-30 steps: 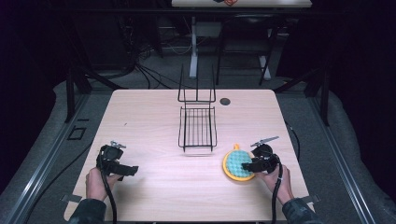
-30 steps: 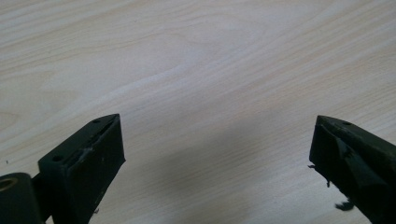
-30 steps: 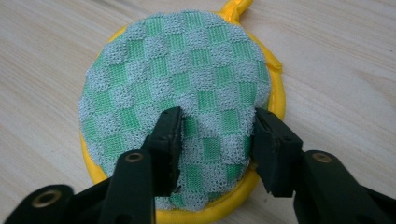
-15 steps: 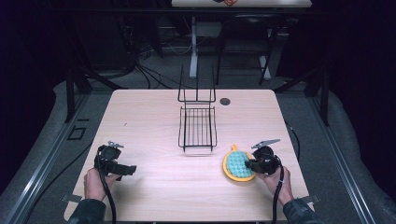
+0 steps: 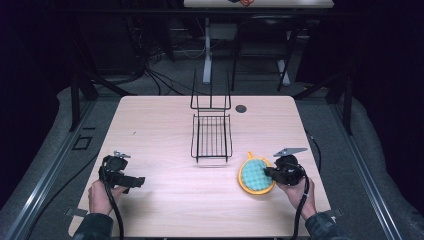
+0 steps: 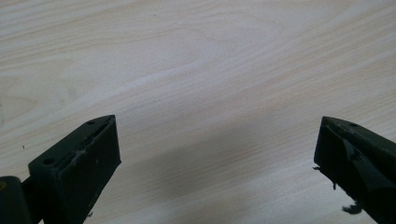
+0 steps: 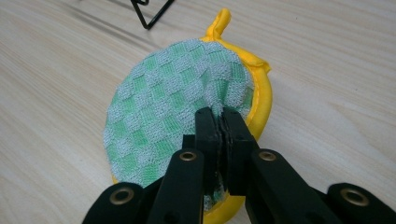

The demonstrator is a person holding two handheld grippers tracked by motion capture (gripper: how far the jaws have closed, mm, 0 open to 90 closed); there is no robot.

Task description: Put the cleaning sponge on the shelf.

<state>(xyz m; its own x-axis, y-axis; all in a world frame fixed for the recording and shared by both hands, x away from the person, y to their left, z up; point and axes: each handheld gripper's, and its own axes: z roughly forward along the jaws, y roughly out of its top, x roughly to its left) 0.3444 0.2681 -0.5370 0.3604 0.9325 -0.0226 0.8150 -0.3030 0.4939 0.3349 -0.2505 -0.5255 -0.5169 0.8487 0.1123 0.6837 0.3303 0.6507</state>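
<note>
A round pot holder, green-and-white check with a yellow rim and loop, lies on the table at the front right. My right gripper is shut on its checked cloth near the edge, and the fabric puckers up between the jaws. A black wire rack stands in the middle of the table, just beyond the pot holder. My left gripper hovers low over bare wood at the front left, its jaws wide open with nothing between them.
The light wooden table has a dark round grommet at its back edge. The rack's corner shows just beyond the pot holder in the right gripper view. Dark floor, cables and desk legs lie beyond the table.
The pot holder and my right gripper have shifted very slightly; the left gripper has stayed put.
</note>
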